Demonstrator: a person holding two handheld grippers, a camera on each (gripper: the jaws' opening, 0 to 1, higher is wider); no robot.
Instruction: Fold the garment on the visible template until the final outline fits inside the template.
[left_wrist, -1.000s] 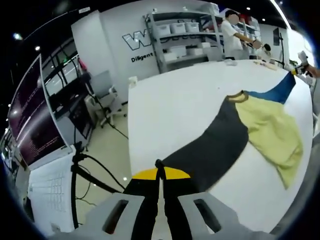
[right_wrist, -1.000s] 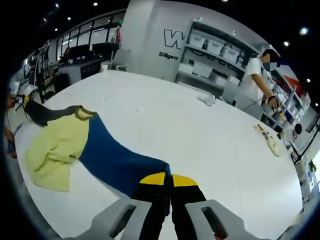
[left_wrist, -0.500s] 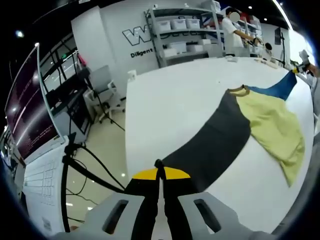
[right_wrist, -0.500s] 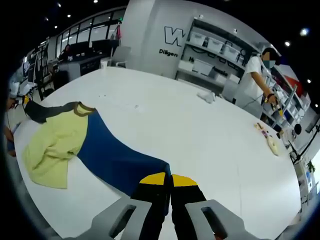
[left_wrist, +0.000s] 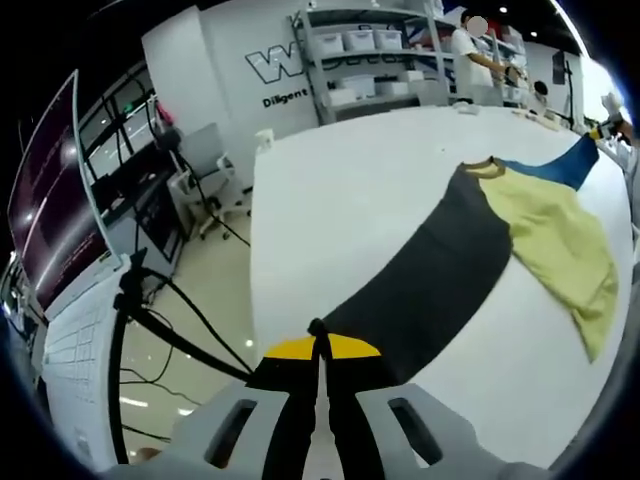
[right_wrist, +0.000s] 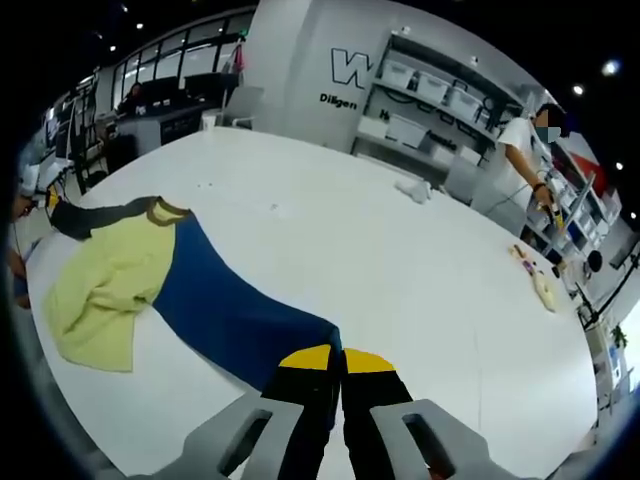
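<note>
A long-sleeved garment lies spread on the white table (left_wrist: 340, 200). Its body is yellow (left_wrist: 555, 240), one sleeve dark grey (left_wrist: 430, 270) and the other blue (right_wrist: 230, 310). My left gripper (left_wrist: 320, 335) is shut on the cuff end of the grey sleeve near the table's edge. My right gripper (right_wrist: 337, 360) is shut on the end of the blue sleeve. The sleeves are drawn out to opposite sides, and the yellow body (right_wrist: 105, 290) lies between them with its hem rumpled. The blue sleeve (left_wrist: 560, 170) runs away toward the far right of the left gripper view.
Shelves with white bins (left_wrist: 370, 60) stand behind the table, and a person (right_wrist: 520, 150) works next to them. Small items (right_wrist: 545, 285) and a white scrap (right_wrist: 412, 190) lie on the far part of the table. An office chair (left_wrist: 205, 165), cables and a screen are off the table's left edge.
Both sleeves have been drawn a little further apart and lie straighter. The yellow body has flattened slightly. Both grippers stay shut on the sleeve ends.
</note>
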